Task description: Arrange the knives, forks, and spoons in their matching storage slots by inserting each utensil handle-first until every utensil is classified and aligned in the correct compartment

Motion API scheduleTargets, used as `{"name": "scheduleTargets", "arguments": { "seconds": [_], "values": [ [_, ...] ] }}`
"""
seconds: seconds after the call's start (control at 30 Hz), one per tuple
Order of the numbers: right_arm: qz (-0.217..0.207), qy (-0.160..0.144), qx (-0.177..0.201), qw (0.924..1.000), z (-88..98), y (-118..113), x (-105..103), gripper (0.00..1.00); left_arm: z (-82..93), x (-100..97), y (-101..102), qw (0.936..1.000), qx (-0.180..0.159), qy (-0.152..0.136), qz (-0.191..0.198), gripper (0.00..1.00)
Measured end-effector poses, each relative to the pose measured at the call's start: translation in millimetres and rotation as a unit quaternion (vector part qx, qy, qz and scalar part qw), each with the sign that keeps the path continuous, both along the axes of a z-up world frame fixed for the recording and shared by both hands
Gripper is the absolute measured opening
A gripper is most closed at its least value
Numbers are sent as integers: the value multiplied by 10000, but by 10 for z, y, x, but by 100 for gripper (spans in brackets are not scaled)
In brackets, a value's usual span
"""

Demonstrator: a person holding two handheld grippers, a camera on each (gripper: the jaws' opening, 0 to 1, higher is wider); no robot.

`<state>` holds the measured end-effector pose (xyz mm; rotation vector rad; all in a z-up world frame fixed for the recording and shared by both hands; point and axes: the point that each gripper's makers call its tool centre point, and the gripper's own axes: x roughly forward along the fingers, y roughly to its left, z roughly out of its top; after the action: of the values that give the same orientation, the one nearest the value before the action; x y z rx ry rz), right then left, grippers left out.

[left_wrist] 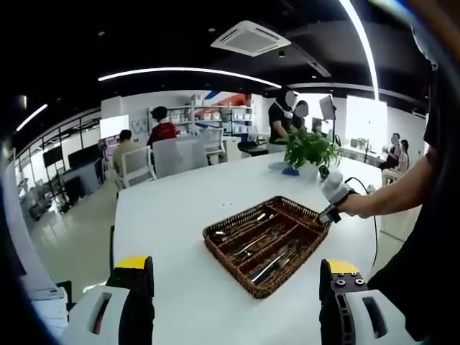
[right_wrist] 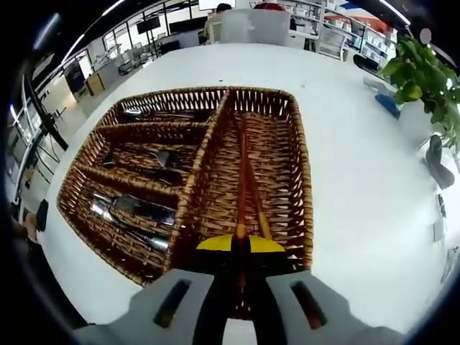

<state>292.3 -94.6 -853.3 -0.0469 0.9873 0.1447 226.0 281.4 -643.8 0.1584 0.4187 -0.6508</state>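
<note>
A brown wicker basket (left_wrist: pixel 233 253) (right_wrist: pixel 302 180) sits on the white table (left_wrist: pixel 180 208). Its three small left compartments hold metal cutlery (right_wrist: pixel 133 210), while the long right compartment holds two thin brown sticks (right_wrist: pixel 242 172) like chopsticks. My right gripper (right_wrist: pixel 239 248) is shut on the near ends of those sticks, low over the basket's near wall. In the left gripper view the right gripper (left_wrist: pixel 325 215), held by a person's hand, touches the basket's right corner. My left gripper (left_wrist: pixel 236 287) hangs open well short of the basket, with nothing between its fingers.
A potted plant (left_wrist: pixel 310 147) (right_wrist: pixel 424 79) stands at the table's far side, next to a blue object (left_wrist: pixel 290 171). A dark object (right_wrist: pixel 435 162) and a cable lie near it. Chairs (left_wrist: pixel 136 165) and people are beyond the table. The person's arm (left_wrist: pixel 402 190) reaches in from the right.
</note>
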Motion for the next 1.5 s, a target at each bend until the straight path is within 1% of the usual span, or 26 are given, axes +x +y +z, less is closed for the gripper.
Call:
{"name": "scheduleTargets", "arguments": {
  "seconds": [0.43,0.8,0.9,1.0,1.07,1.17,1.37,1.43,1.5],
  "values": [
    [29,196,-18,9998,-99,-8,-33,2,-6,7,6,10000,26,22,2,100],
    [131,174,-51,9998,-114,-8,-11,3,1,1,-24,10000,30,11,6,100],
    [207,128,-83,9997,-104,-21,-8,3,5,6,-25,10000,39,0,4,100],
    [114,63,44,9999,-61,-52,5,3,13,3,-34,10000,36,-9,11,100],
    [127,20,60,9999,-47,-60,15,4,12,-5,-43,10000,32,-5,9,100],
    [118,39,159,9998,-29,-48,-1,4,7,-15,-58,10000,42,0,6,100],
    [251,131,199,9994,-70,-29,-49,4,24,-12,-88,10000,30,-26,0,100],
    [294,90,139,9994,-55,-39,-53,4,28,-14,-91,10000,25,-36,1,100],
    [308,22,157,9994,-16,-39,-45,4,32,-23,-103,10000,27,-44,-2,100]
  ]
}}
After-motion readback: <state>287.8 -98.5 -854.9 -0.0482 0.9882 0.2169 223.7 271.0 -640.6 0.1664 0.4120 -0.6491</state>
